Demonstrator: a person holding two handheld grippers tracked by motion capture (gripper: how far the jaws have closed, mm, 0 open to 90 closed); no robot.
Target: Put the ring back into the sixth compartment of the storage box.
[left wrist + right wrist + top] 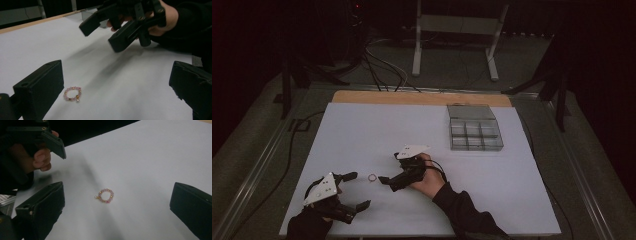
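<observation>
1. A small ring of pink beads (372, 177) lies flat on the white table (362, 130), between your two tools and touching neither.
2. Your left tool (357, 190) is just left of the ring, with its jaws wide apart and holding nothing.
3. Your right tool (388, 176) is just right of the ring, tilted down toward it. Its jaws are wide too, and hold nothing.
4. Nothing stands between the ring and either tool.
5. A clear plastic box (475, 128) with several small compartments sits well apart, near the far right edge of the table. I cannot tell what is in its compartments.
</observation>
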